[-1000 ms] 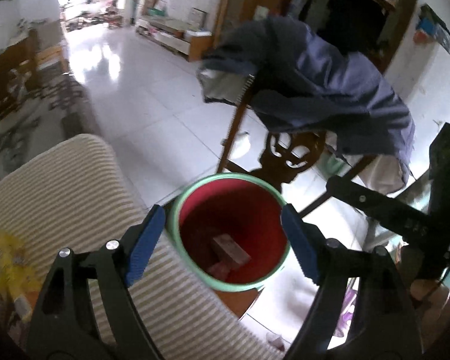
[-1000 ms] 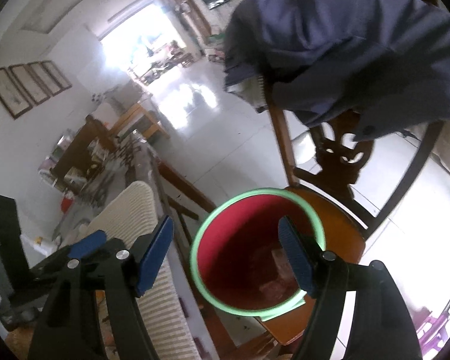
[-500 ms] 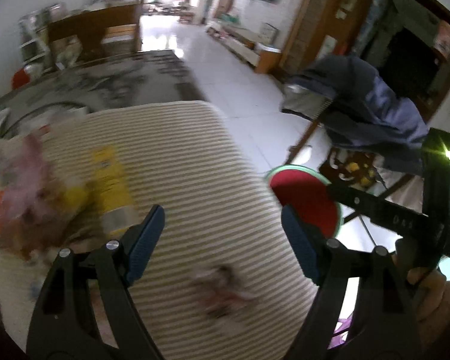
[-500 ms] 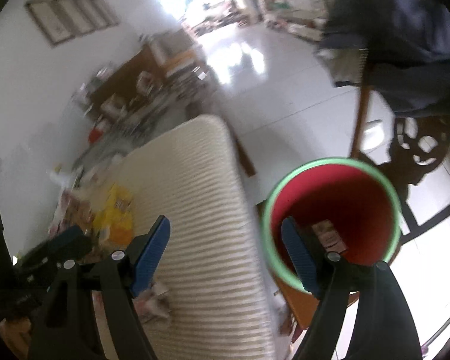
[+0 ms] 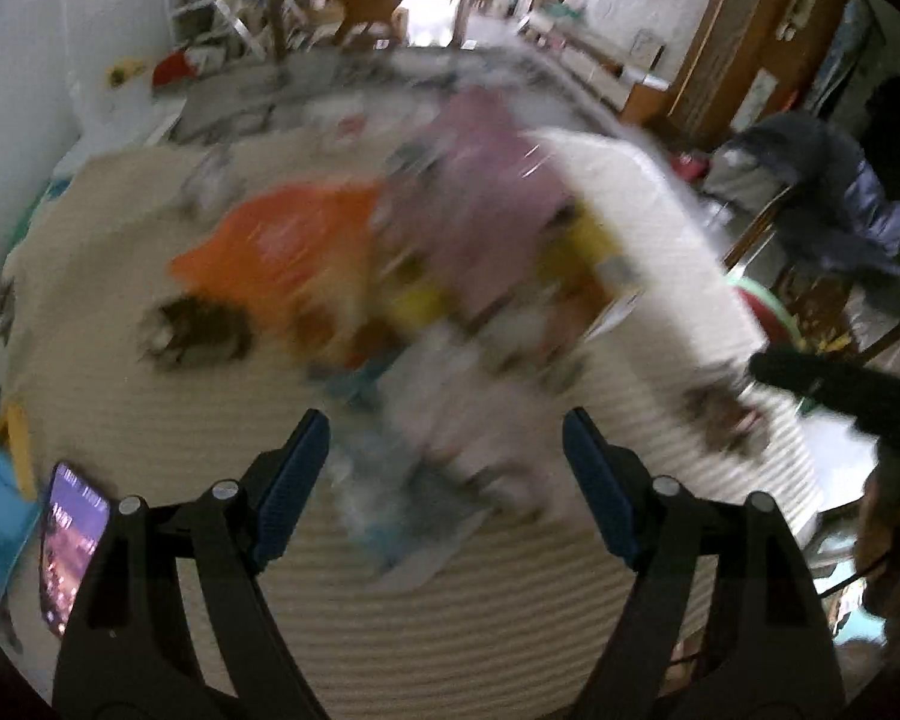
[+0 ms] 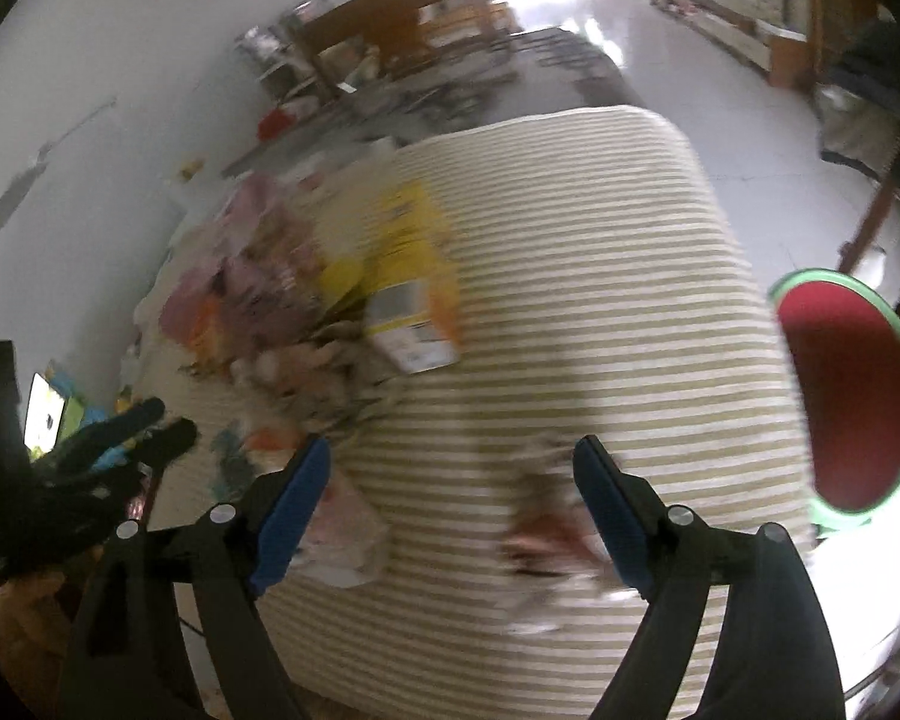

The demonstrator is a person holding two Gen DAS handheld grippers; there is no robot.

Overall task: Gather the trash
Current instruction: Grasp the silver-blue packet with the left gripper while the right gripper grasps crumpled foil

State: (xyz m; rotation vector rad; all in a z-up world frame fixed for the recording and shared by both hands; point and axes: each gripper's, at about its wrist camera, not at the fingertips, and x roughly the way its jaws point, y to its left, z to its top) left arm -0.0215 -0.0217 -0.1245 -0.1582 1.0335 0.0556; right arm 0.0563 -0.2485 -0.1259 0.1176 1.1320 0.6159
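The left gripper (image 5: 444,474) hangs with its jaws wide and nothing between them, above a heap of trash (image 5: 426,276) on a striped cushion (image 5: 150,420). The heap is blurred; an orange bag (image 5: 282,246) and a pink wrapper (image 5: 486,192) show at about 11 and 12 o'clock of the gripper. A lit phone (image 5: 69,546) lies at 9 o'clock.

The right gripper (image 6: 450,492) is also wide, its jaws having just been opening, and holds nothing. A yellow box (image 6: 414,294) lies at 12 o'clock on the cushion, with a blurred reddish scrap (image 6: 546,534) just beside the right-hand finger. The red bin with a green rim (image 6: 846,396) stands off the cushion's edge at 3 o'clock.
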